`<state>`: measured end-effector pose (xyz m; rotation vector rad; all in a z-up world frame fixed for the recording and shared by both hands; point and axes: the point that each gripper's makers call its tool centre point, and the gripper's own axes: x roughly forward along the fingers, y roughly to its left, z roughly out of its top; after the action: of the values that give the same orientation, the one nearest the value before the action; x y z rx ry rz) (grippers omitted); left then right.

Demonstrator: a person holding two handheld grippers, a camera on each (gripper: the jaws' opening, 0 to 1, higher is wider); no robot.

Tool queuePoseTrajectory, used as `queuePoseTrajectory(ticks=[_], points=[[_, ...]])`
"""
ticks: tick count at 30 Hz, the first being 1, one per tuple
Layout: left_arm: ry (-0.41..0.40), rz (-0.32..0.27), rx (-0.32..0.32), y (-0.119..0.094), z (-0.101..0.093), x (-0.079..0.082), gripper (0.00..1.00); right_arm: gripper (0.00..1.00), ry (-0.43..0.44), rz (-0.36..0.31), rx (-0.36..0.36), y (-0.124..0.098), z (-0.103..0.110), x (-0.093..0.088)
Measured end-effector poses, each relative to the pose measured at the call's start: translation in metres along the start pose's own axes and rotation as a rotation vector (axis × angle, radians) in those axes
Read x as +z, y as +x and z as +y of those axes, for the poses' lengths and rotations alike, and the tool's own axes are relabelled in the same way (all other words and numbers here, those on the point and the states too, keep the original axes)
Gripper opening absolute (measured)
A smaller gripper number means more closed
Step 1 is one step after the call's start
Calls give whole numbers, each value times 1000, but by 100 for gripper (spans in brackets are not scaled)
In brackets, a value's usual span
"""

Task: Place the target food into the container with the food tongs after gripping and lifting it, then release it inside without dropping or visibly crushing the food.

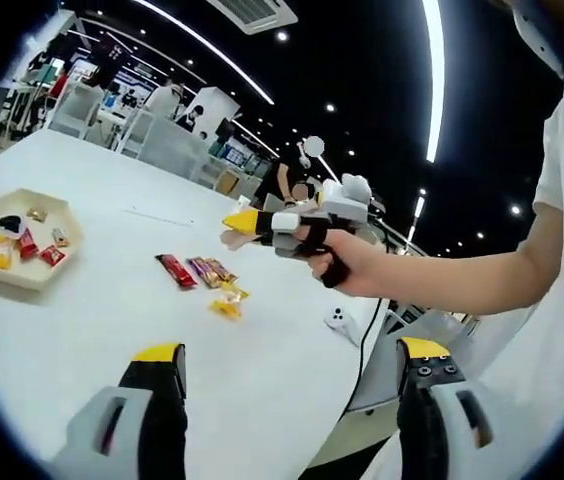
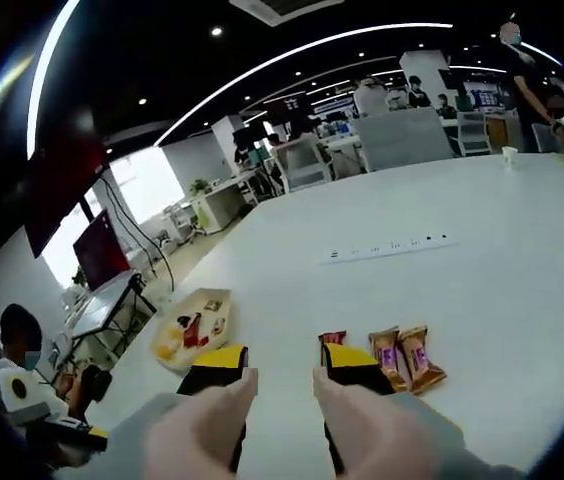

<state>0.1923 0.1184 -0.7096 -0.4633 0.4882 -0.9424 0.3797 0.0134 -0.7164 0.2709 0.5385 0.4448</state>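
Several wrapped snacks lie on the white table: a red bar, purple-brown packets and small yellow ones. In the right gripper view the red bar is partly hidden behind my right jaw, with two purple-brown packets beside it. The hexagonal cream tray holds a few snacks. My right gripper, with beige tong pads, is open and empty above the table just short of the snacks. It also shows as the right gripper held in a hand. My left gripper is wide open and empty.
A white power strip lies across the table's middle and a paper cup stands far right. A small white device with a cable sits near the table edge. A seated person and desks lie beyond the table.
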Motion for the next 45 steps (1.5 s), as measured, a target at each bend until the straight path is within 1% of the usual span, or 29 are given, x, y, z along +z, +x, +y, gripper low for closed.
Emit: queuePoseTrajectory(ticks=[11,20,23,26,29,38,45], points=[[-4,-5,28,-1,7,5,87,29,-11,26,-14,14,-11,-7],[-12,1,53,-1,20,8,87,29,-26,43,-33,27,-22,-12],[-15,0,60,0,25,10,87,29,-44,49,-42,31,-25,-13],[-19,-1,67,0,30,11,87,29,-63,58,-55,35,-29,-15],[-22,1,71,1,33,11,87,29,-51,67,-72,38,-37,-18],[-39,8,89,3,42,12,86,29,-119,95,-131,43,-53,-26],[-48,6,95,6,46,17,86,30,-154,94,-181,45,-60,-24]])
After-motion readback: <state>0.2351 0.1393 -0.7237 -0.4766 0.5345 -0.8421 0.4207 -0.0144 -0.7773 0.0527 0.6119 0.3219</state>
